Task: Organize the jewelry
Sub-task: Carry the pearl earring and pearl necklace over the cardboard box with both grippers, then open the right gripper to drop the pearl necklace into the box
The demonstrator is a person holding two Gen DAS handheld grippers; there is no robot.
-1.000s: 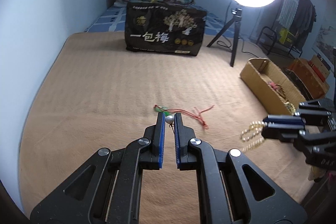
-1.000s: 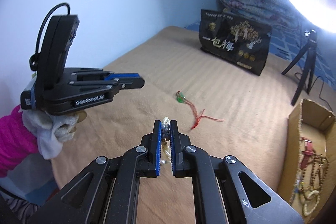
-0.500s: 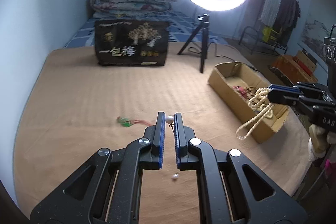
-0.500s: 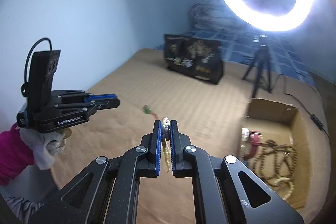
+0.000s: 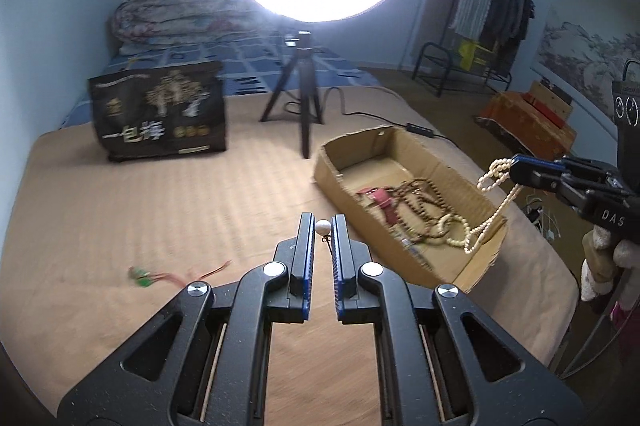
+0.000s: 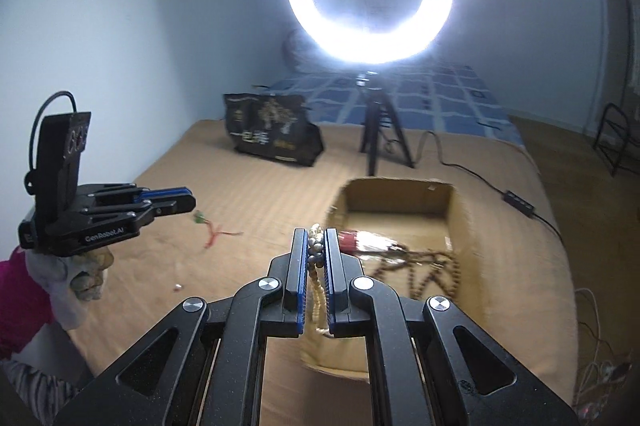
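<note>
My left gripper [image 5: 323,224] is shut on a small pearl piece [image 5: 323,226] with a thin wire below it, held above the tan mat just left of the cardboard box [image 5: 452,166]. My right gripper [image 6: 315,238] is shut on a cream bead necklace [image 6: 316,290]. In the left wrist view that necklace [image 5: 490,216] dangles from the right gripper [image 5: 516,168] over the box's near end. The box [image 6: 396,194] holds brown bead strings [image 5: 424,202] and a red item [image 5: 376,196]. A red cord with a green bead [image 5: 140,276] lies on the mat. The left gripper [image 6: 176,200] hovers near it.
A lit ring light on a black tripod [image 5: 304,98] stands behind the box, its cable trailing right. A black printed bag [image 5: 160,110] stands at the back left, with a folded quilt [image 5: 180,14] beyond. A tiny pale bead [image 6: 177,287] lies on the mat. The mat's edge runs close on the right.
Both grippers have swung right and risen a little, still shut on their pieces. The necklace now hangs over the box's near end, and the red cord has dropped away to the left.
</note>
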